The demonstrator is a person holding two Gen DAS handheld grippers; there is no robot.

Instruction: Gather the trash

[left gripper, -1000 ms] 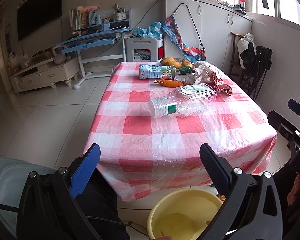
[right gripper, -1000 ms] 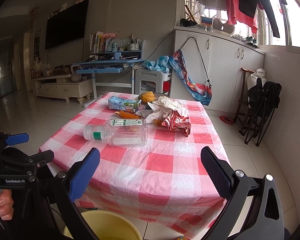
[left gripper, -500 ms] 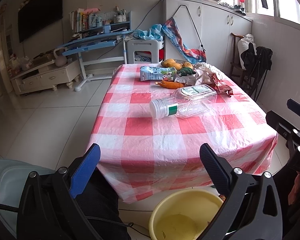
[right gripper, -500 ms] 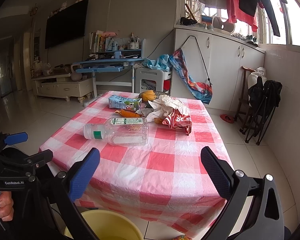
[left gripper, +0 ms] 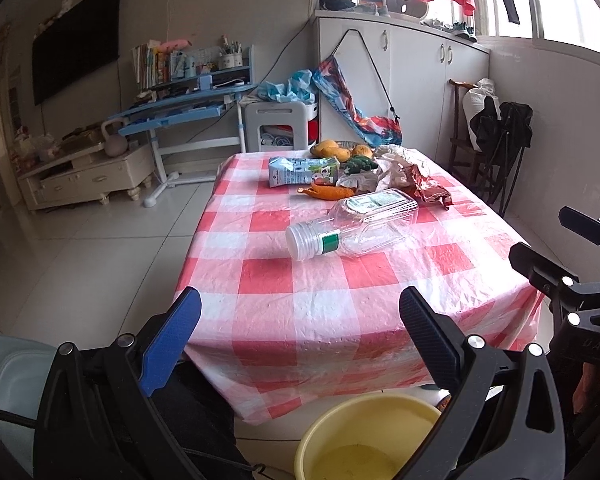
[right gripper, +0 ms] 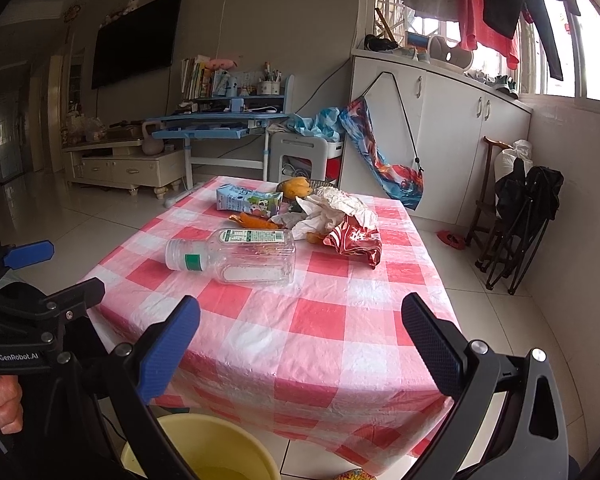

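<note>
A clear plastic bottle (left gripper: 354, 226) (right gripper: 236, 255) lies on its side mid-table, white cap toward me. Behind it lie a blue milk carton (left gripper: 302, 171) (right gripper: 247, 199), an orange peel (left gripper: 328, 191) (right gripper: 256, 221), crumpled white paper (right gripper: 334, 208) and a red snack wrapper (left gripper: 430, 192) (right gripper: 354, 240). A yellow bucket (left gripper: 364, 436) (right gripper: 204, 450) stands on the floor below the table's near edge. My left gripper (left gripper: 296, 340) and right gripper (right gripper: 300, 344) are both open and empty, held short of the table edge above the bucket.
The red-and-white checked tablecloth (left gripper: 340, 304) hangs over the near edge. Fruit (left gripper: 332, 149) sits at the table's far end. A blue desk (left gripper: 180, 114), a white stool (left gripper: 276, 120) and white cabinets (left gripper: 416, 76) stand behind. Folded black chairs (right gripper: 520, 216) lean at the right wall.
Both grippers have risen and eased slightly forward toward the table. Nothing on the table has moved, and both grippers stay open.
</note>
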